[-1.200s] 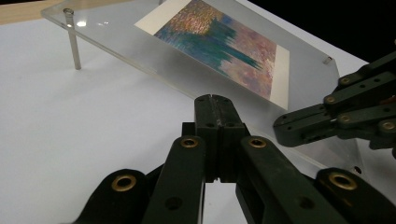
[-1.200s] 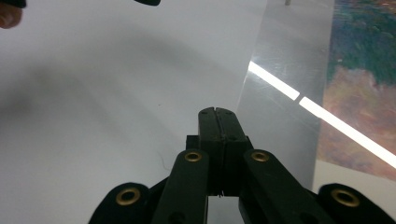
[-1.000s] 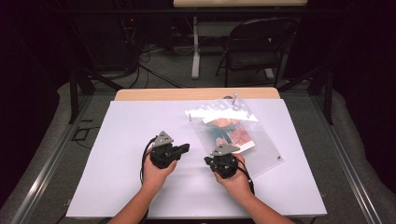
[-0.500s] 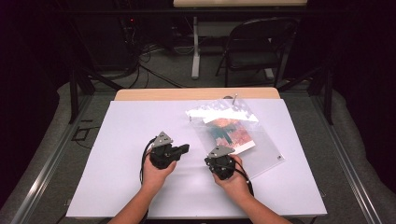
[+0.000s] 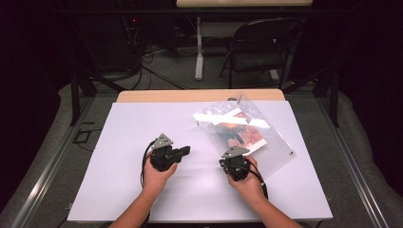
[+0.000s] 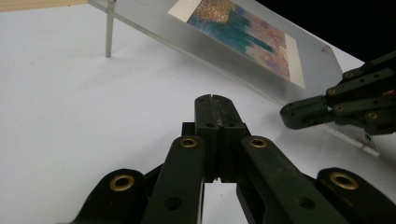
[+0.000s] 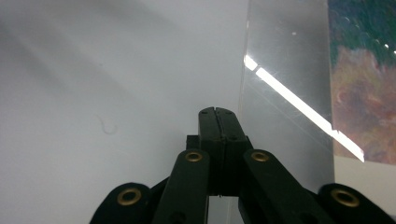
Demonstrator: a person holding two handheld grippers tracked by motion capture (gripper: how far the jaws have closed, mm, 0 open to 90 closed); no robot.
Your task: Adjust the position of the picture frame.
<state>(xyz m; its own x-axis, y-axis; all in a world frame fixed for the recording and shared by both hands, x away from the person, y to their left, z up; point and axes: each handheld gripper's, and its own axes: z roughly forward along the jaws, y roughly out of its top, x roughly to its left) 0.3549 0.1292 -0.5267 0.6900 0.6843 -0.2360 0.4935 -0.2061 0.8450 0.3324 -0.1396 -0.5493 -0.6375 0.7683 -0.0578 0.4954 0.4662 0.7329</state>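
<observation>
Both the left claw (image 6: 215,99) and right claw (image 7: 218,112) are closed on nothing, near the acrylic picture frame (image 5: 247,130)

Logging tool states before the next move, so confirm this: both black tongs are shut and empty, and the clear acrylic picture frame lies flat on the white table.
One thing is wrong: the clear acrylic picture frame does not lie flat. The left gripper view shows it tilted, its far end raised on a thin metal post. Both left tongs and right tongs are indeed shut and empty, over the white table.
</observation>
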